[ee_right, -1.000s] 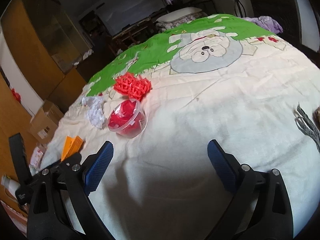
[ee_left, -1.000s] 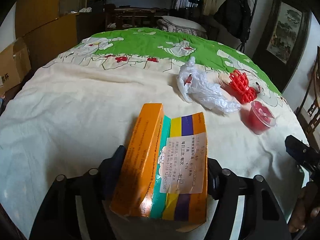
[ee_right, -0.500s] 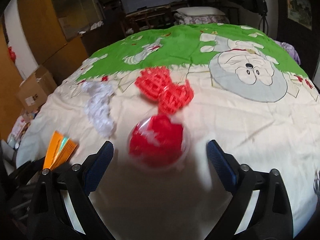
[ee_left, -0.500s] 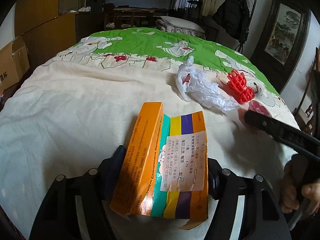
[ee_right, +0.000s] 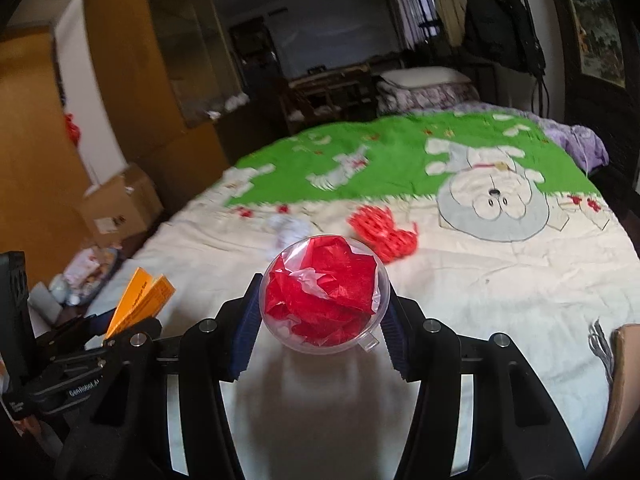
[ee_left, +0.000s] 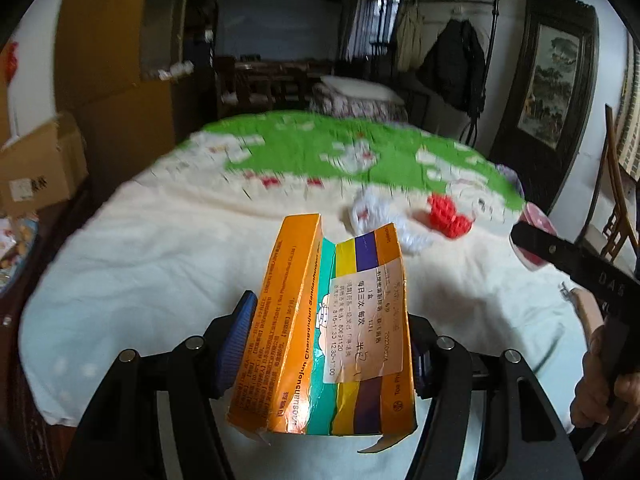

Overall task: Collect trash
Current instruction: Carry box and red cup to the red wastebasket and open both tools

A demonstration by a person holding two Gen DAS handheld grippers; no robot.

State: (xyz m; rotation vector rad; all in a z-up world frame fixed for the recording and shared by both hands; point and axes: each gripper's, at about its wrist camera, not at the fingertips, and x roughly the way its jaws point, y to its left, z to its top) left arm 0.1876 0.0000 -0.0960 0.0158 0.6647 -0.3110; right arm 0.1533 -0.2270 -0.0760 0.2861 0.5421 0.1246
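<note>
Now both tongs loaded: left gripper [ee_left: 332,344] clamps orange medicine box [ee_left: 328,332], frame centre; right gripper [ee_right: 320,316] pinches clear cup [ee_right: 324,294] of red wrapper, frame centre. Keep squeeze gentle and cup level; white bag [ee_right: 288,230] and red net [ee_right: 382,230] wait mid-frame on bedspread [ee_right: 500,280].

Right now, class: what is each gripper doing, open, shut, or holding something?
Left gripper: shut on the orange medicine box.
Right gripper: shut on the clear cup of red paper.

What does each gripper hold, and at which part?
The left gripper clamps the orange medicine box by its long sides; the right gripper clamps the clear plastic cup by its wall.
</note>
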